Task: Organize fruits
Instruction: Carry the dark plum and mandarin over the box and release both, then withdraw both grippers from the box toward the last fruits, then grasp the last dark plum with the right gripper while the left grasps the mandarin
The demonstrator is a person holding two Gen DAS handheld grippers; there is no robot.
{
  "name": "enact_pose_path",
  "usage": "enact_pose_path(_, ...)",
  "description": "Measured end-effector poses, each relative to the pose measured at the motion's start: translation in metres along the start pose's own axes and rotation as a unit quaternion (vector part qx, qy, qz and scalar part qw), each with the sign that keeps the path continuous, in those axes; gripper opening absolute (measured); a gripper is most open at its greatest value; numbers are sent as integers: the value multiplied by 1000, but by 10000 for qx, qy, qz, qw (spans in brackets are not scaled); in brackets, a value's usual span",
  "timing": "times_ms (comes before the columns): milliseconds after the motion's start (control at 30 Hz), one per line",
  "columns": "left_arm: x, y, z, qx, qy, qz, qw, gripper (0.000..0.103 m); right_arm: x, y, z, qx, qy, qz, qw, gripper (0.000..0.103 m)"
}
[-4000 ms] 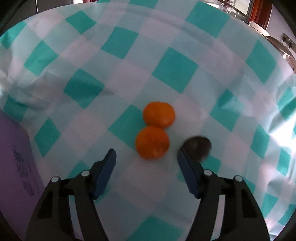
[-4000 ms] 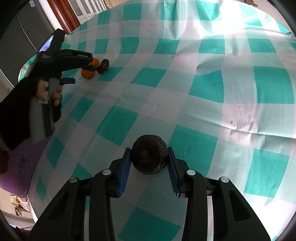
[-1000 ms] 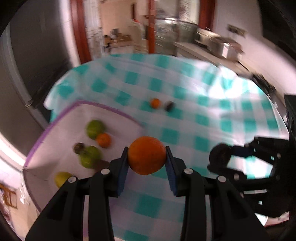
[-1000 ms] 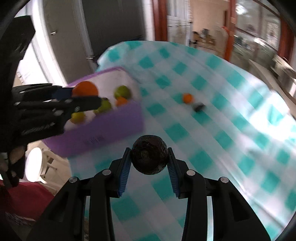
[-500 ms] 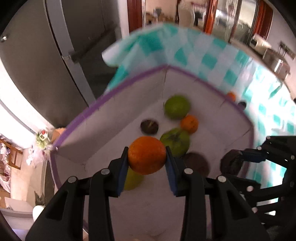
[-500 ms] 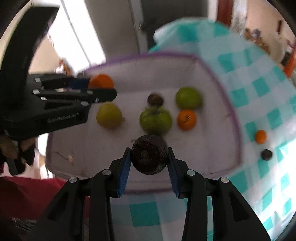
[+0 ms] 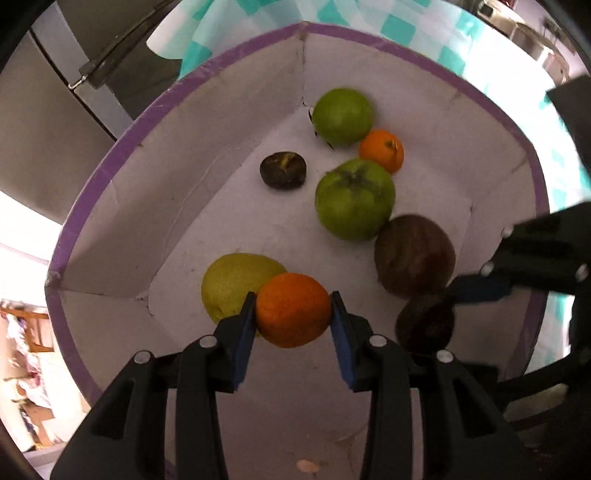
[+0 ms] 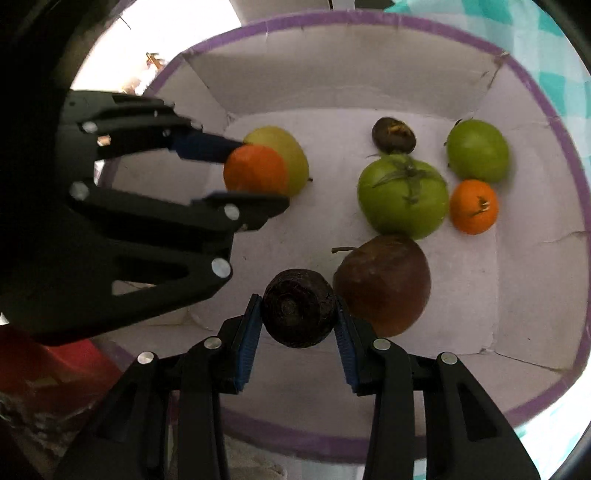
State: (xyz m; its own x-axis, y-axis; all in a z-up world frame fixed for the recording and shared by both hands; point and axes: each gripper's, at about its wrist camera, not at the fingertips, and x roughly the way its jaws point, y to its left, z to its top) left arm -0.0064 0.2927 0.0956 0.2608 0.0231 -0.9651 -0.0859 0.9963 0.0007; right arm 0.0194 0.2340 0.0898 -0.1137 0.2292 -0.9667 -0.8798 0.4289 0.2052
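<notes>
My left gripper [image 7: 293, 314] is shut on an orange tangerine [image 7: 293, 309] and holds it inside the purple-rimmed white box [image 7: 221, 155], just over a yellow-green pear [image 7: 231, 284]. My right gripper [image 8: 298, 319] is shut on a small dark wrinkled fruit [image 8: 298, 308] and holds it inside the same box [image 8: 332, 85], beside a large brown fruit [image 8: 384, 282]. The right gripper also shows in the left wrist view [image 7: 447, 306], and the left gripper shows in the right wrist view [image 8: 240, 173].
The box holds two green fruits [image 8: 404, 195] [image 8: 476, 149], a second tangerine [image 8: 473, 206] and a small dark fruit [image 8: 393, 134]. A teal checked tablecloth [image 7: 399, 31] lies beyond the box. A grey cabinet [image 7: 55, 92] stands behind it.
Both grippers have dropped lower into the box with their fruits still held. The tangerine now hangs close over the pear, and the dark fruit sits next to the brown fruit.
</notes>
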Motion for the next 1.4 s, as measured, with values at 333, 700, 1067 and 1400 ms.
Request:
enact_pose_path(333,-21,19,14,-460,-640,-17,9969,79,-19,1,8,68,-331,-141,9993,58)
enact_pose_path(700,-73,3,81,-914,-2215,-81,9708,101,-169,-113,-38,2504,-3275,-1116,9042,74)
enact_pose_path(1067,-63,-72,131,197,-2145,-566,9749,101,-80,-275,-131,4868,-2023,-2025,8253,70)
enact_pose_path(1400,-29,-112,176,668,-1728,-787,9795,101,-30,-319,-90,4475,-1961,-2347,8404,53)
